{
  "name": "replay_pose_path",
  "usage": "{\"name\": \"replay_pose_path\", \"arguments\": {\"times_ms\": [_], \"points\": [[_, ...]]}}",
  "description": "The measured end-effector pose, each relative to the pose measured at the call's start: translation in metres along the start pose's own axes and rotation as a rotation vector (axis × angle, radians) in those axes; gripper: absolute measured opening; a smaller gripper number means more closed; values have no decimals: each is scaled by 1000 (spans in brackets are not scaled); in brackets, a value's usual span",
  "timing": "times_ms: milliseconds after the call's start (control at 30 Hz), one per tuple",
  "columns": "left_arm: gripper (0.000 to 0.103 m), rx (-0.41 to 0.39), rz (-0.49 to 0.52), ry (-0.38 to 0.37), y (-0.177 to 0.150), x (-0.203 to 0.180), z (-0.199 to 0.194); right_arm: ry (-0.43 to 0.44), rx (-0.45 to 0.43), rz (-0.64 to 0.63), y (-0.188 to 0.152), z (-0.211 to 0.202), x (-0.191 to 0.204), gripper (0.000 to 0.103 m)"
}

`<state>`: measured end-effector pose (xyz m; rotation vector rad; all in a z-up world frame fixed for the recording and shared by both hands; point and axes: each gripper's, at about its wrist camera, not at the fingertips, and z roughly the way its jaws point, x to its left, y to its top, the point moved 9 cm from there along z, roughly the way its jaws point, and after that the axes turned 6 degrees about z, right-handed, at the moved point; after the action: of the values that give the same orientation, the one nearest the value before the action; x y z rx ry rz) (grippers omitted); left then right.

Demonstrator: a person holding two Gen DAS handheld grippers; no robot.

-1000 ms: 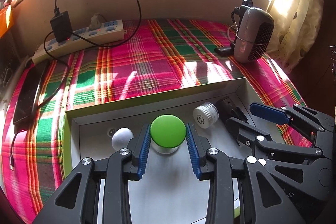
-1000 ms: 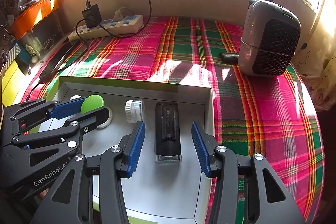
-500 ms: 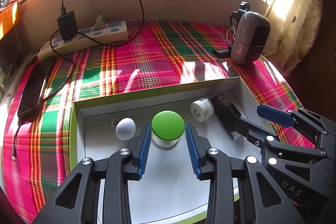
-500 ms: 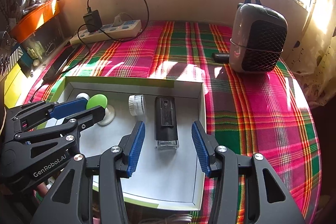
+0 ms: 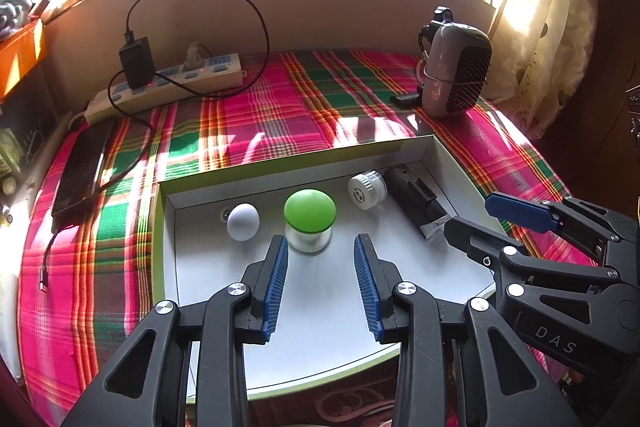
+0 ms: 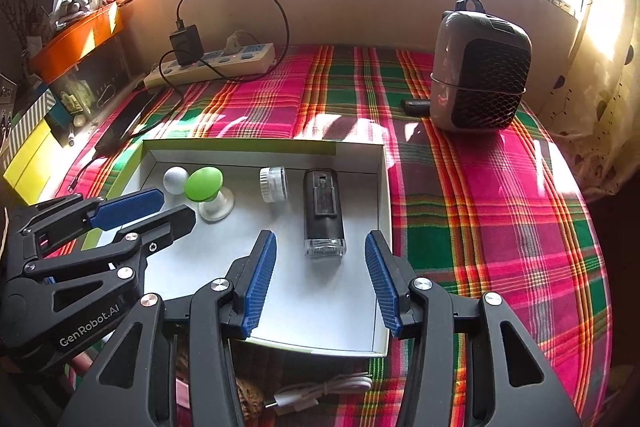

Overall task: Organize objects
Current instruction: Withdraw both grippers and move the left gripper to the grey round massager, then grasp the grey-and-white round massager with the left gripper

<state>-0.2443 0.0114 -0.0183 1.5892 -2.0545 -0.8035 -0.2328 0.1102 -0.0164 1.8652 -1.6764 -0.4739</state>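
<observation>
- Landmark: shallow white tray [image 6: 382, 187] with a green outer edge, lying on the plaid cloth [image 6: 480, 207] of the tabletop.
- Inside the tray, in a row along its far wall, from its left end: white ball [image 5: 243, 221], green-capped jar [image 5: 309, 217], small white-capped jar [image 5: 365, 187] lying on its side, black torch-like device [image 6: 323, 207] near the tray's right wall.
- Left tongs [image 5: 320, 275]: jaws apart, nothing between the pads; tips sit just short of the green-capped jar, not touching it.
- Right tongs [image 6: 318, 281]: jaws apart, empty; tips flank the clear near end of the black device without contact.
- Step in hand, as judged: all four items appear placed in the tray and both tongs are clear of them. Reads as the release-and-retreat stage, or a final check of the row.
- Outside the tray: grey fan heater [image 6: 480, 75] well beyond its far right corner; power strip [image 6: 212, 65] beyond its far left corner. Neither looks part of the sorting.
- Next move, if any: tidying only. The white-capped jar could be stood upright, which calls for a narrow grip across its cap.
- Risk: the ball may roll if nudged.
</observation>
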Motion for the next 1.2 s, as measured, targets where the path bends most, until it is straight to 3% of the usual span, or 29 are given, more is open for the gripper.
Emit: {"name": "replay_pose_path", "arguments": {"times_ms": [633, 1200], "points": [[32, -77, -97, 1, -59, 23, -68, 38, -56, -17, -42, -46, 3, 48], [33, 9, -120, -66, -105, 10, -53, 69, -23, -31, -87, -52, 7, 48]]}}
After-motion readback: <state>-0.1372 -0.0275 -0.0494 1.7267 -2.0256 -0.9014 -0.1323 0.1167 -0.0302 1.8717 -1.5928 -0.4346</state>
